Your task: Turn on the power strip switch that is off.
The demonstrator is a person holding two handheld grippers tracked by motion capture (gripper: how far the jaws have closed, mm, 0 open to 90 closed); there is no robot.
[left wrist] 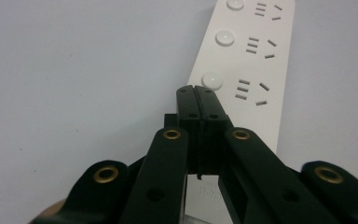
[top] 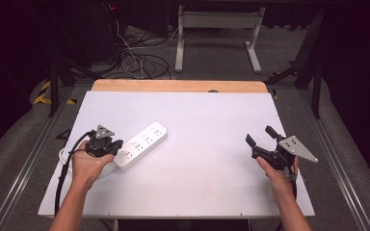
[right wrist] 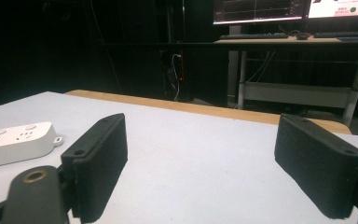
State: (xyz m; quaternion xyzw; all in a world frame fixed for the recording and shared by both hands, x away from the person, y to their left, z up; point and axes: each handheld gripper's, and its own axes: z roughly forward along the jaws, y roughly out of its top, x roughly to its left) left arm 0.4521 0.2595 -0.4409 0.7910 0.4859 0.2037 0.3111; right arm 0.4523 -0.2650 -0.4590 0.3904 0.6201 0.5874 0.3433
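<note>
Lying flat on the white worktop point(top: 197, 159), left of centre and angled from near-left to far-right, was one white power strip point(top: 141, 145), sockets and round buttons facing up.

Your left gripper point(top: 117, 146) sat at the near end of that strip. In the left gripper view its two black jaws were pressed together, with nothing seen between them, tips over the strip's near end beside the nearest round button point(left wrist: 212, 80). Whether the tips touched the strip's surface could not be told. Your left hand point(top: 90, 163) held the gripper body from behind, and its black cable point(top: 62, 173) trailed back toward the near edge of the worktop.

Your right gripper point(top: 261, 134) was held over the right side of the worktop, well apart from the strip. Its jaws stood wide apart and empty; in the right gripper view bare worktop lay between them and the strip showed far off at the left edge. Your right hand point(top: 274, 171) gripped it from below, the grey three-cornered plate point(top: 297, 147) uppermost.

A wooden board edge point(top: 178, 85) ran along the far side of the worktop.
</note>
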